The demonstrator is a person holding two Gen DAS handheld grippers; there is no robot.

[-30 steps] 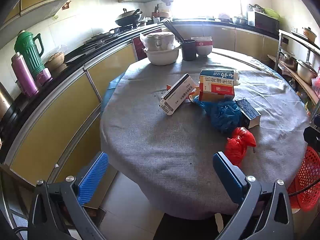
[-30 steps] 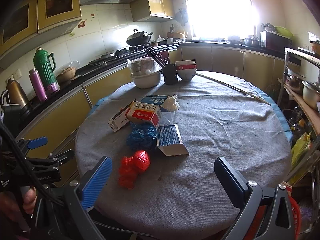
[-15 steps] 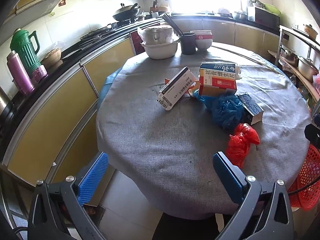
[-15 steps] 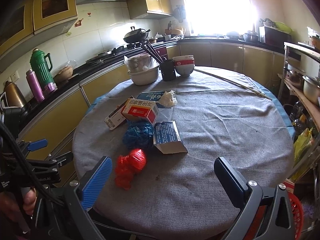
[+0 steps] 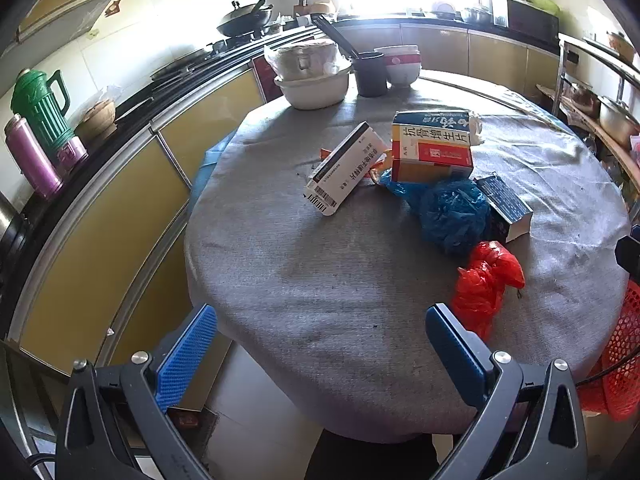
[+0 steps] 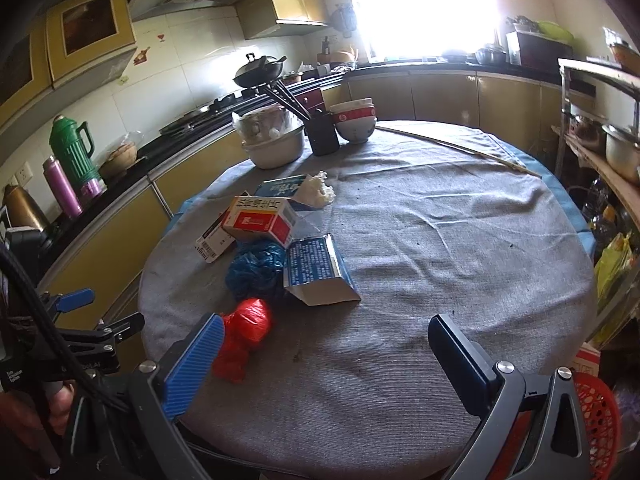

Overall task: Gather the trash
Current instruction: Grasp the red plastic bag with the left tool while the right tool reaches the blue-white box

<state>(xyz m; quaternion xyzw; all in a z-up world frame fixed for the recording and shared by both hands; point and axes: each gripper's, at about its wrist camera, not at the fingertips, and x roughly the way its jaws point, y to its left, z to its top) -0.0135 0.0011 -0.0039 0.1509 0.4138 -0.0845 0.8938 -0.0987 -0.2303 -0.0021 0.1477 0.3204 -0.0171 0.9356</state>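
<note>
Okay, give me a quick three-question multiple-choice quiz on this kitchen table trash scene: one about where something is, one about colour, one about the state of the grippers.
1. Where is the crumpled red plastic bag?
A. In the white basin
B. On the grey tablecloth near its front edge
C. On the counter

2. What colour is the crumpled plastic bag beside the tilted blue-printed carton?
A. Blue
B. Yellow
C. White

3. What state are the left gripper and right gripper in?
A. Both shut on trash
B. One holds a box
C. Both open, empty

Answers: 1 B, it lies on the cloth before the right gripper. 2 A, it is blue in both views. 3 C, the pads stand wide apart with nothing between.
</note>
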